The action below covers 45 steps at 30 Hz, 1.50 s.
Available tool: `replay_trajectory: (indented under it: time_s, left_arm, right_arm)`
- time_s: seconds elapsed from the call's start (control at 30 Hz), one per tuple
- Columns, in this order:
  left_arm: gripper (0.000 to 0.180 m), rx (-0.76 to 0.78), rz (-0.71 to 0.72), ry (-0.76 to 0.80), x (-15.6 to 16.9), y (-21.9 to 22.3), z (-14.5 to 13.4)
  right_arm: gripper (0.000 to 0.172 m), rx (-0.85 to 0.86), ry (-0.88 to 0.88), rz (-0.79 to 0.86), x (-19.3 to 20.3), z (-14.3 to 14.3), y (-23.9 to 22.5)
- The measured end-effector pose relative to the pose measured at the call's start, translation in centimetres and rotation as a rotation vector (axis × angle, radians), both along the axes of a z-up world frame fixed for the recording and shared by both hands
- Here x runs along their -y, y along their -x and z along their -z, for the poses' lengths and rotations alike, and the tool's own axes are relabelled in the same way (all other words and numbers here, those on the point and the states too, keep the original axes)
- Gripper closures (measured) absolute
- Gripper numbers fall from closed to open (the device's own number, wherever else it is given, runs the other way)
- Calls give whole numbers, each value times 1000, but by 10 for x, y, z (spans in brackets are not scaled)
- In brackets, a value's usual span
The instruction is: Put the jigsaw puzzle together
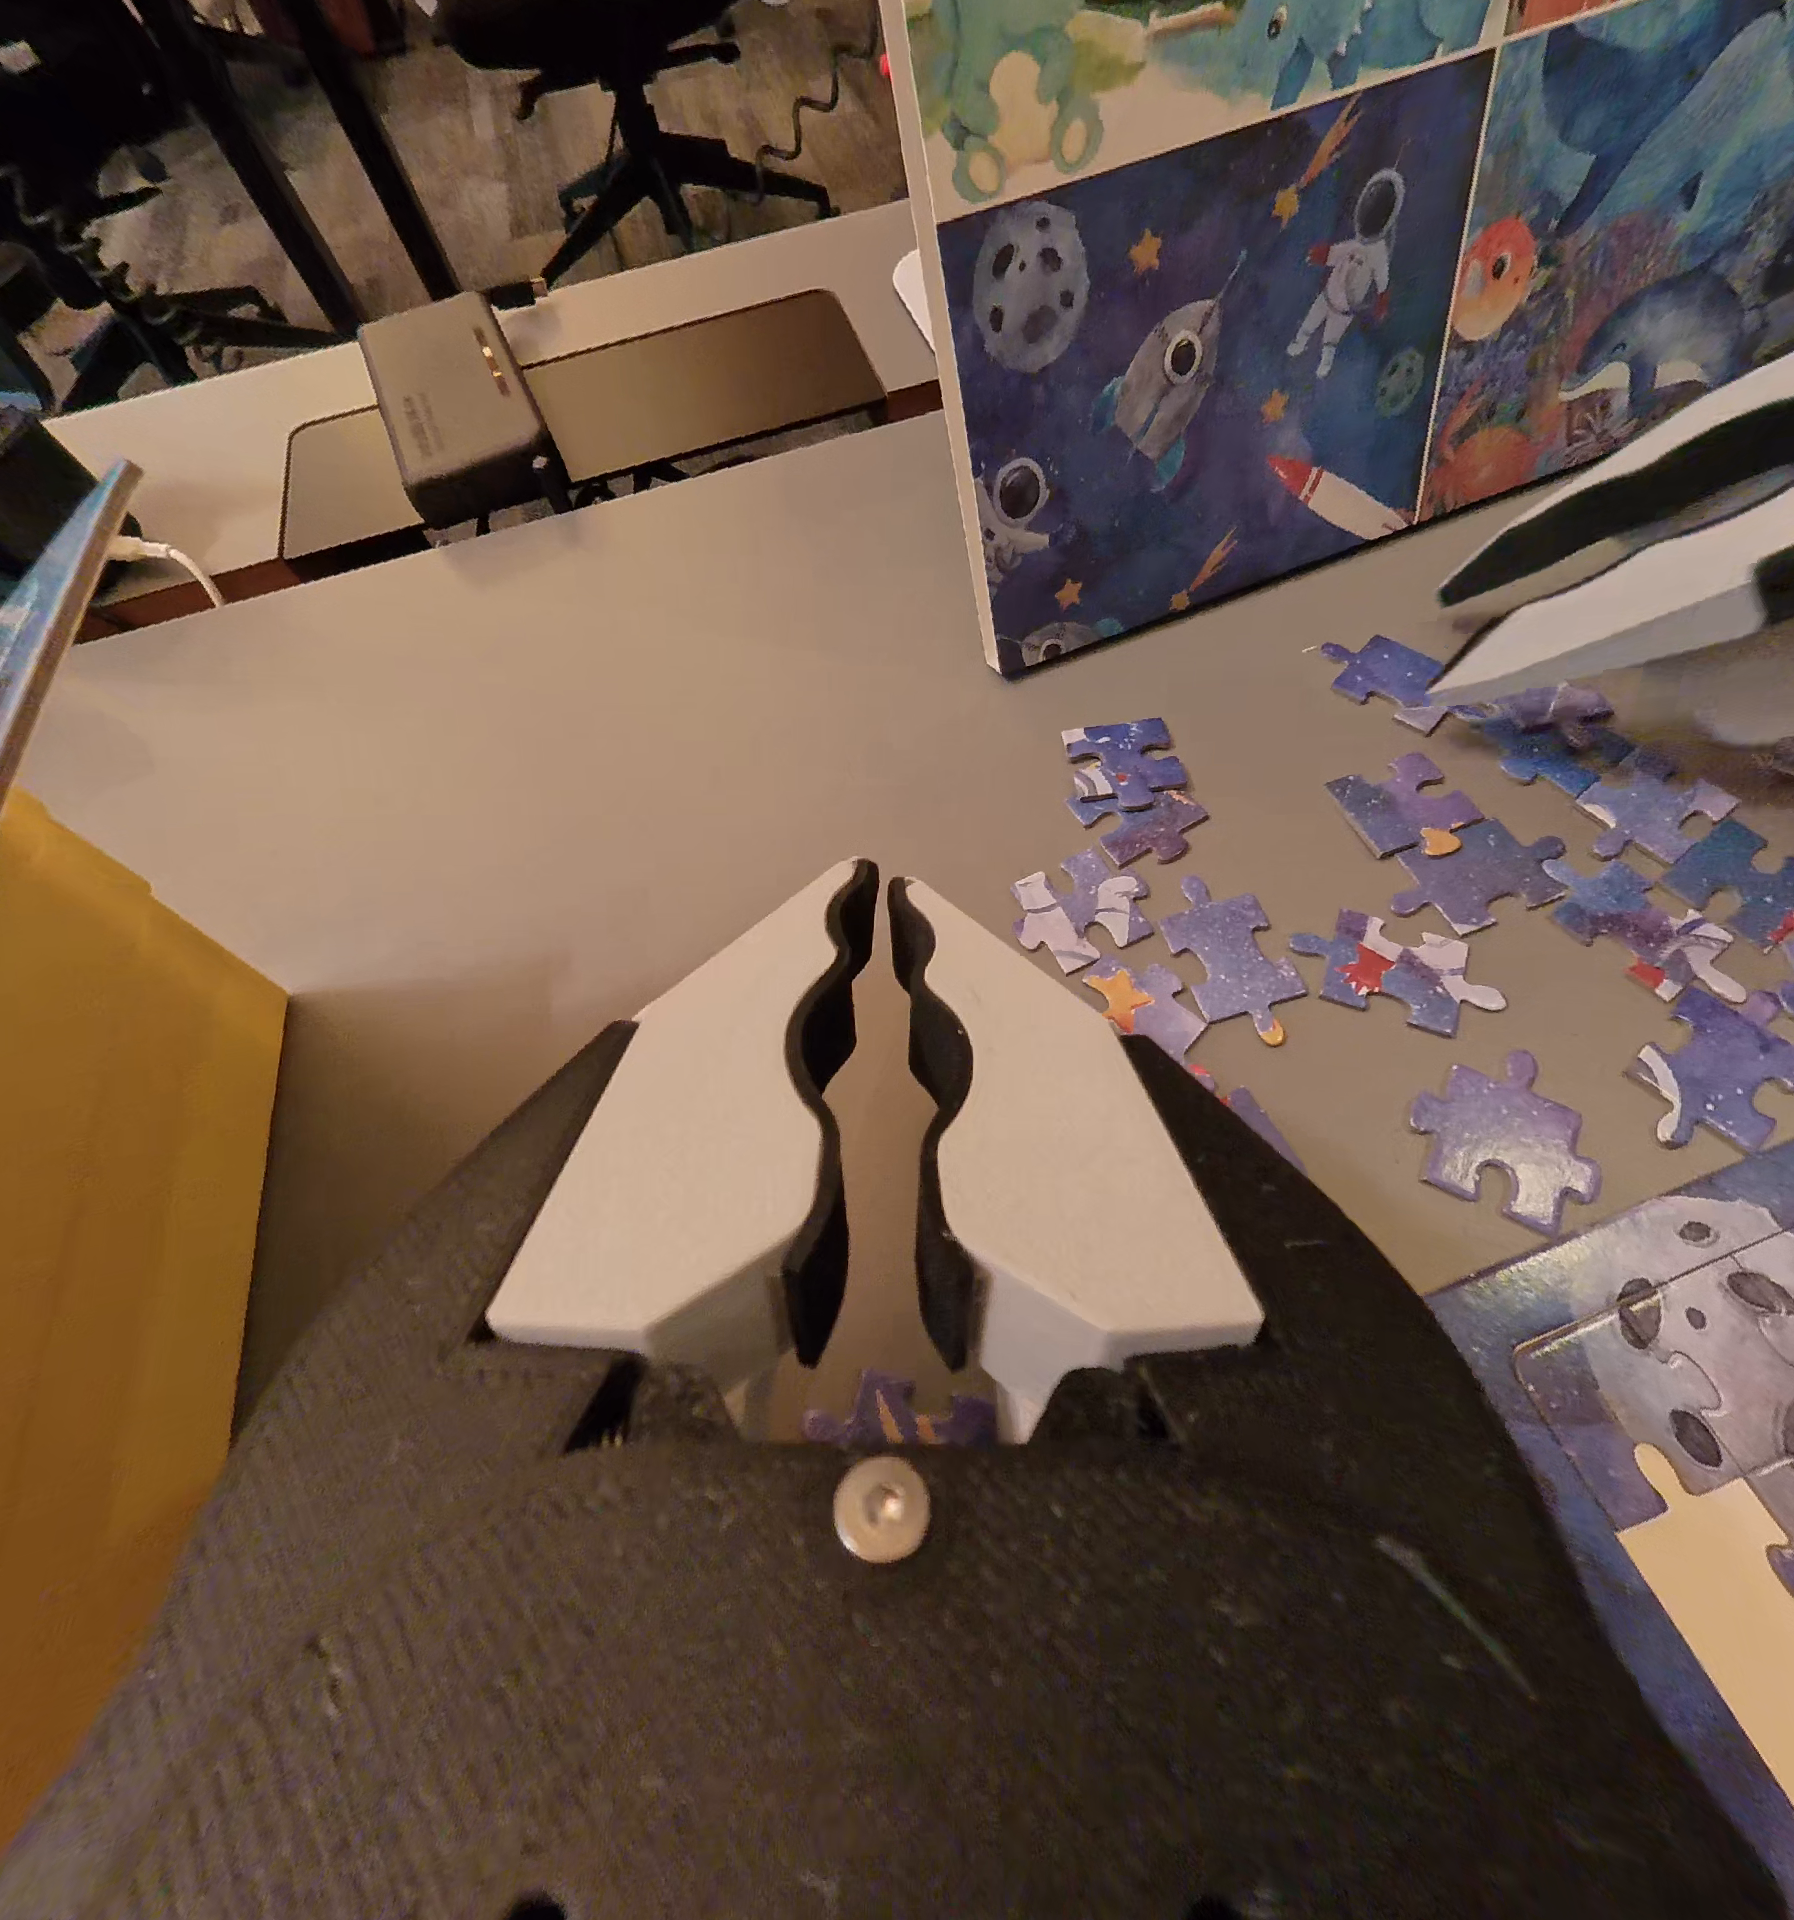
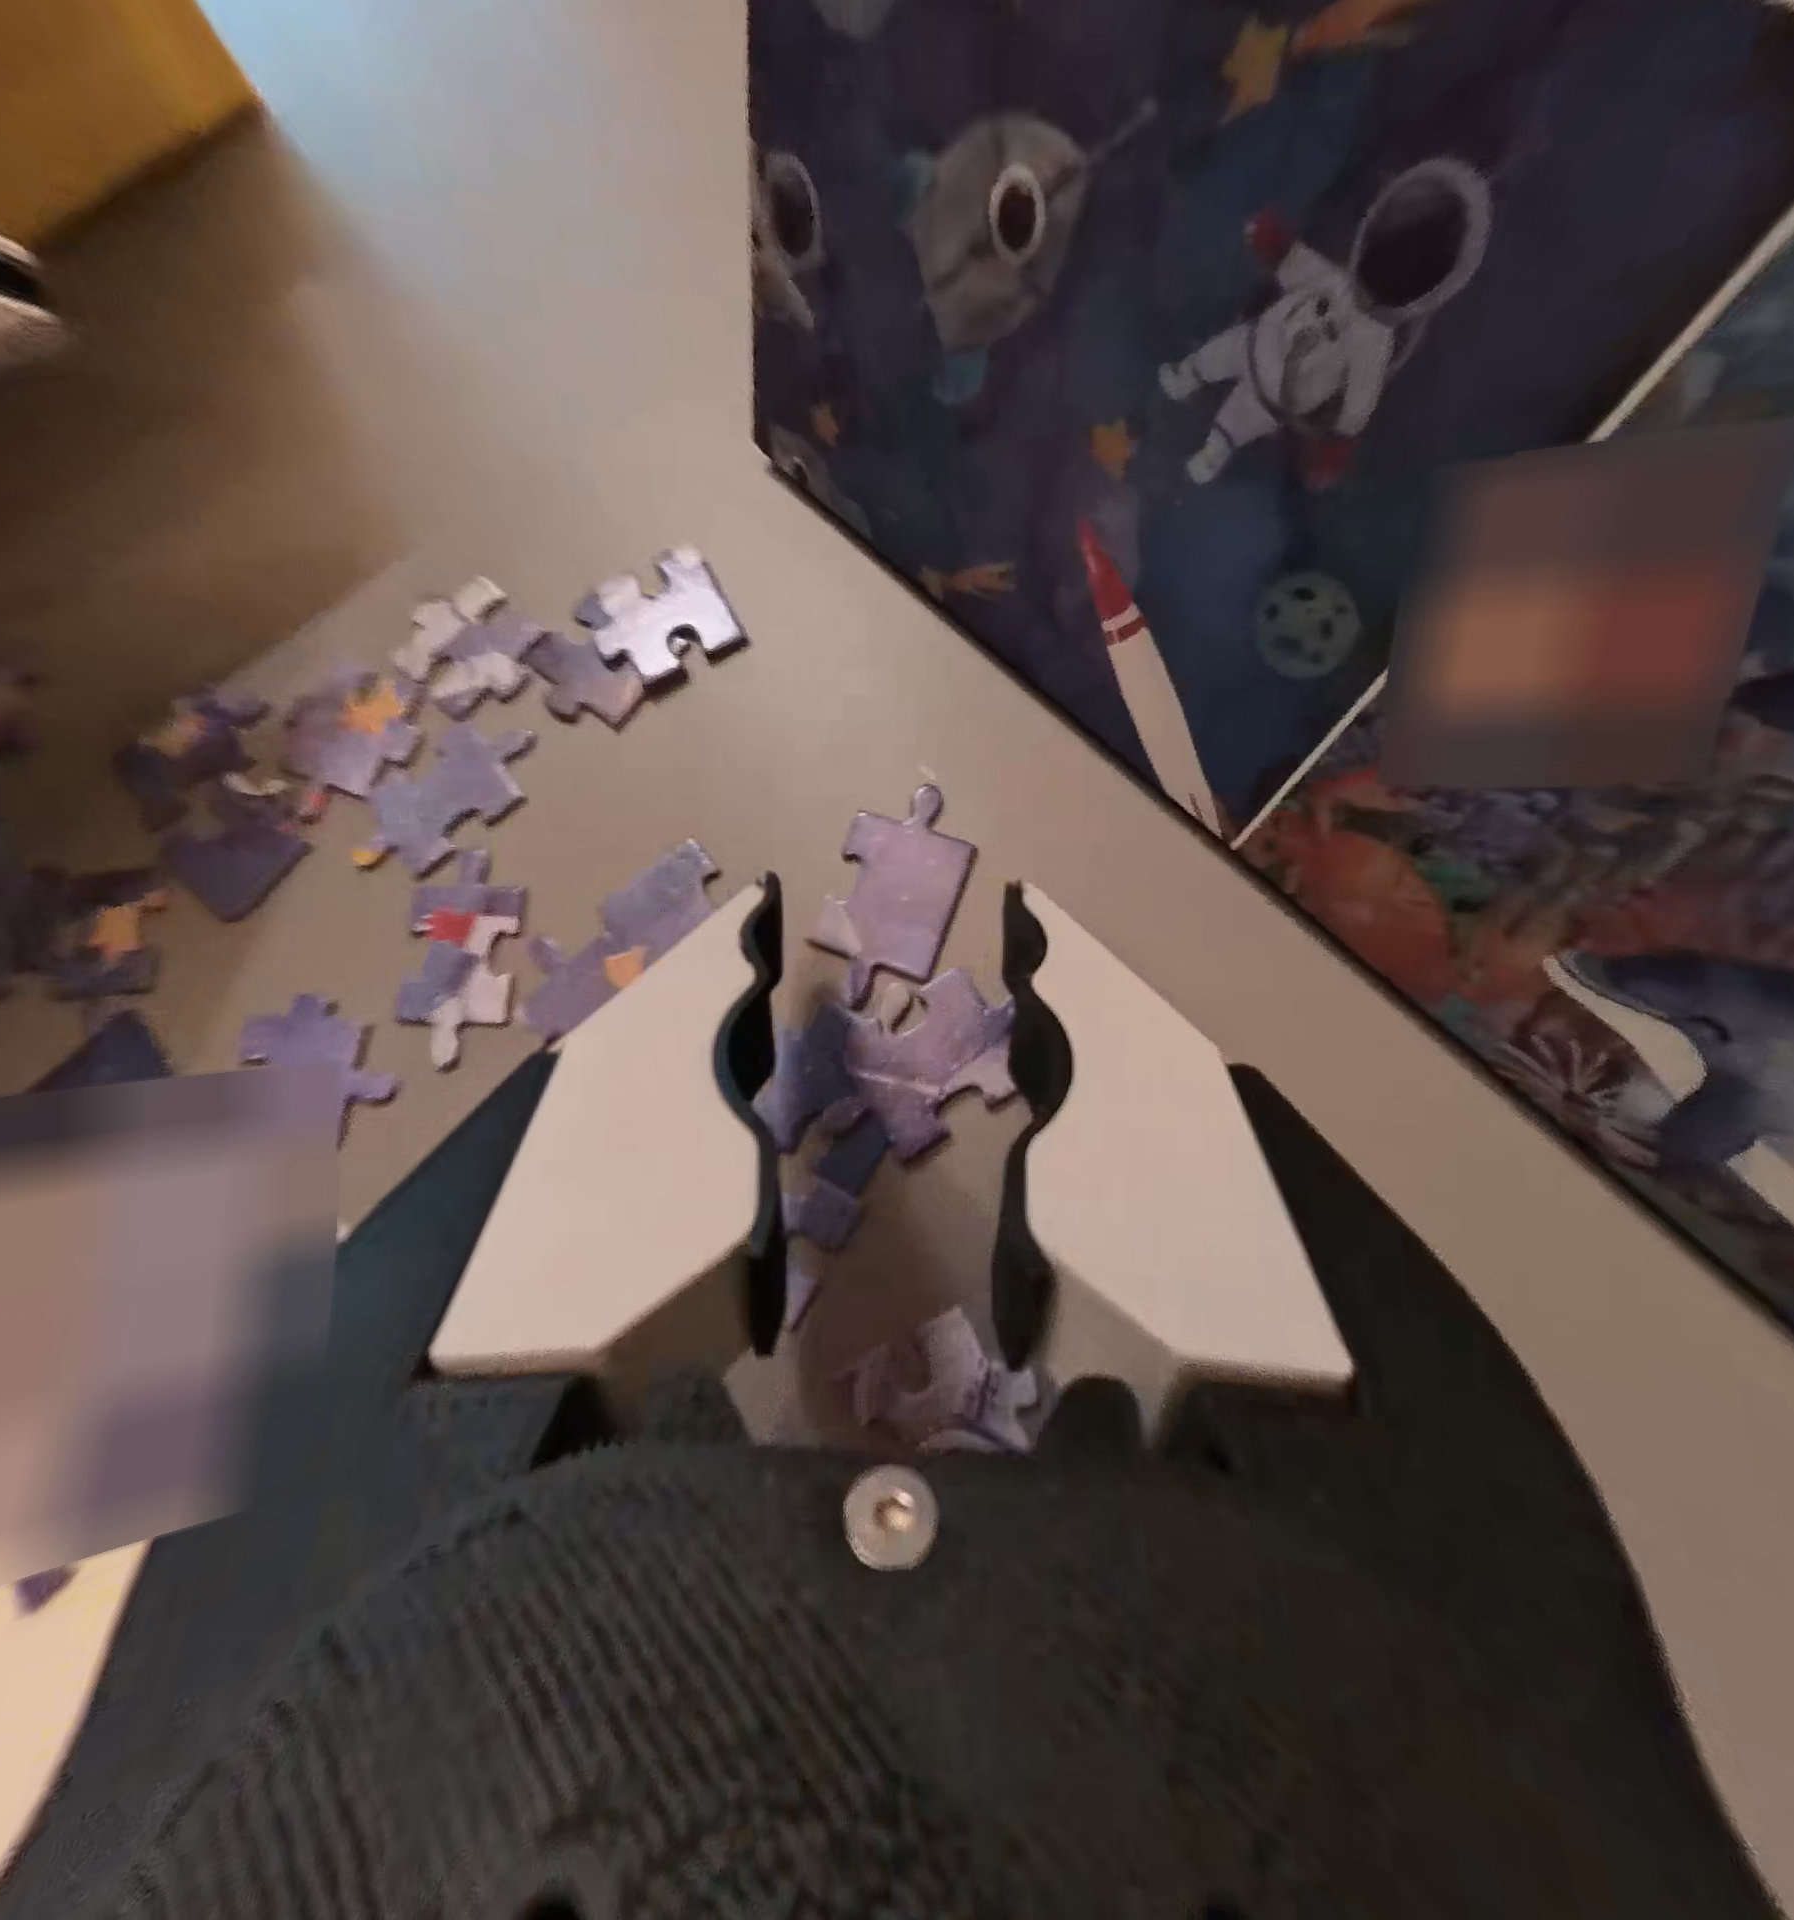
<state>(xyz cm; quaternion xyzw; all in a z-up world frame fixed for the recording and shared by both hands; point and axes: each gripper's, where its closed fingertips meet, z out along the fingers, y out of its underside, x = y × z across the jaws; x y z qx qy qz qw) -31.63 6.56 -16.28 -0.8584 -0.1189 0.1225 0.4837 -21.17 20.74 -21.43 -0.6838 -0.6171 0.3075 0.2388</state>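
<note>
here, nearest the viewer, the left gripper [image 1: 877,883] hovers over the bare grey table [image 1: 519,748], fingertips all but pressed together on nothing. beside it, loose blue puzzle pieces [image 1: 1231,961] lie scattered. further out, the right gripper [image 2: 888,904] is spread over a small heap of pieces [image 2: 908,925], pads clear of them. beyond stands the illustrated puzzle box [image 1: 1215,364].

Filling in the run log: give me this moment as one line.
left gripper: shut, empty, over bare table | right gripper: open, low over loose puzzle pieces | puzzle box upright behind
</note>
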Motion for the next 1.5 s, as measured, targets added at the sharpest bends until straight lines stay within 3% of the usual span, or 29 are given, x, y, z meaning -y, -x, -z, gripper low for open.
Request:
replay_trajectory:
  time_s: [0.07, 0.27, 0.33, 0.37, 0.53, 0.73, 0.9, 1.13, 1.17, 1.33, 1.43, 1.5]
  left_arm:
    - [180, -1, 2, -3, 0, 0, -1]
    - [180, 3, 5, -19, 0, 0, -5]
    - [180, 7, 7, -24, 0, -1, -5]
    - [180, 9, 7, -25, 0, -1, -6]
    - [180, 23, 11, -30, -1, -2, -5]
    - [180, 26, 10, -23, -1, -2, -2]
    - [180, 26, 11, -27, -1, -2, -3]
    - [180, 29, 17, -42, -1, -3, -7]
    - [180, 35, 21, -47, -2, -4, -7]
    - [177, 174, 92, -141, -8, -19, -15]
    - [176, 218, 102, -169, -8, -20, -18]
    - [176, 220, 99, -172, -8, -20, -18]
  right_arm:
    - [129, 35, -38, 5, -1, 9, 3]
    - [148, 58, -66, -18, 0, 11, 3]
    - [170, 49, -55, -36, 0, 9, 1]
    - [172, 36, -39, -43, 0, 6, 1]
    - [161, -9, -11, -28, -3, -4, 0]
    - [142, 65, -73, -60, 4, 12, 5]
    - [152, 86, -117, -67, 3, 12, 7]
    - [153, 72, -113, -137, 9, 7, 6]
    - [172, 40, -113, -156, 12, 2, 7]
    - [171, 2, -227, -192, 15, -19, 1]
    - [163, 17, -308, -150, -1, -21, 0]
    - [145, 37, -253, -105, -10, -13, 1]
